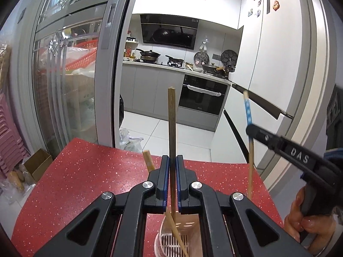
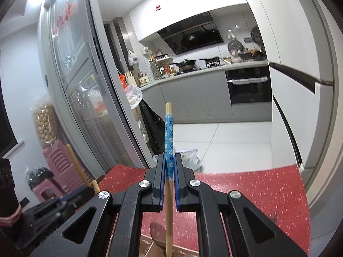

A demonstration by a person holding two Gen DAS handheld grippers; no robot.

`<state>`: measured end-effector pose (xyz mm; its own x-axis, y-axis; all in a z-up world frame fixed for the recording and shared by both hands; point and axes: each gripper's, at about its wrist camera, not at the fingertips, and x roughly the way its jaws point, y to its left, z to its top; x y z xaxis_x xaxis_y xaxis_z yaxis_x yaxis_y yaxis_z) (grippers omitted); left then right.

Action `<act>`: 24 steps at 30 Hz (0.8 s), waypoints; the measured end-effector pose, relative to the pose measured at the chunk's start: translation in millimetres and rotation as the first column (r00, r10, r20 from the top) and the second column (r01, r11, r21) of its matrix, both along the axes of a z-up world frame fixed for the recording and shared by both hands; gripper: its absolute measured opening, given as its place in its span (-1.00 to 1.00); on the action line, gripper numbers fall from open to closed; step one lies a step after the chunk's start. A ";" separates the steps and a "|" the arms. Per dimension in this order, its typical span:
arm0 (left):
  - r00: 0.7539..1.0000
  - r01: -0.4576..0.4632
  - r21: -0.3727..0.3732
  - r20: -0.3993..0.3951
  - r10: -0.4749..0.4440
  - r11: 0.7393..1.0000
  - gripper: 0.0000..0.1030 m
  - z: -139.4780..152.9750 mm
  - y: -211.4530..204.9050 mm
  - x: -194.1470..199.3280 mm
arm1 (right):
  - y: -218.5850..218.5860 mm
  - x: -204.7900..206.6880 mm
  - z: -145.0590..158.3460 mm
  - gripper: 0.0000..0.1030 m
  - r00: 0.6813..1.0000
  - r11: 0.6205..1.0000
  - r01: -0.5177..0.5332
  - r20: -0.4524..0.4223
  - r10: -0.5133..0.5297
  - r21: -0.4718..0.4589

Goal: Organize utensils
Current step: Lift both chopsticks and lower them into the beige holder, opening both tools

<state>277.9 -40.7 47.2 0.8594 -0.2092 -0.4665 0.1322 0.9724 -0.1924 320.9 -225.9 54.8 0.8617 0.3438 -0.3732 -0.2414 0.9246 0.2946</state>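
In the left wrist view, my left gripper (image 1: 172, 158) is shut on a dark brown chopstick (image 1: 171, 117) that stands upright. Its lower end reaches into a pink slotted utensil holder (image 1: 163, 238). A bamboo chopstick (image 1: 148, 160) leans in the same holder. At the right, a hand (image 1: 300, 220) holds my right gripper (image 1: 249, 128), shut on a bamboo chopstick with a blue flowered top (image 1: 248, 109). In the right wrist view, that gripper (image 2: 169, 157) clamps the blue-topped chopstick (image 2: 169, 137) upright over a wooden tray (image 2: 148, 247) holding a brown spoon (image 2: 157, 233).
Both holders stand on a red speckled table (image 1: 85, 171) whose far edge faces a kitchen doorway. A sliding glass door (image 1: 70, 75) is at the left and a white fridge (image 1: 278, 53) at the right. Pink stools (image 2: 55, 171) and a cardboard box (image 1: 37, 165) sit by the table's left side.
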 end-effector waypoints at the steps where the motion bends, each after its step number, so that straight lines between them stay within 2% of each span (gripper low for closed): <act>1: 1.000 -0.001 0.005 0.002 0.001 1.000 -0.43 -0.5 -0.7 -0.7 | 1.5 0.8 -0.3 -0.84 1.000 1.000 0.000 0.005 0.000 -0.001; 8: 1.000 0.003 0.026 -0.008 -0.003 1.000 -0.43 -7.2 -3.6 -3.5 | -0.9 2.0 -13.3 -0.84 1.000 1.000 0.015 0.009 -0.015 0.008; 13: 1.000 0.011 0.049 -0.022 -0.010 0.999 -0.43 -17.7 -8.1 -7.7 | -5.0 -13.8 -25.2 -0.84 1.000 1.000 0.004 0.003 -0.004 -0.031; 24: 0.999 0.017 0.113 -0.044 -0.012 0.993 -0.43 -35.8 -9.7 -24.8 | -14.6 -41.3 -51.7 -0.84 0.995 0.998 -0.028 -0.094 0.022 -0.062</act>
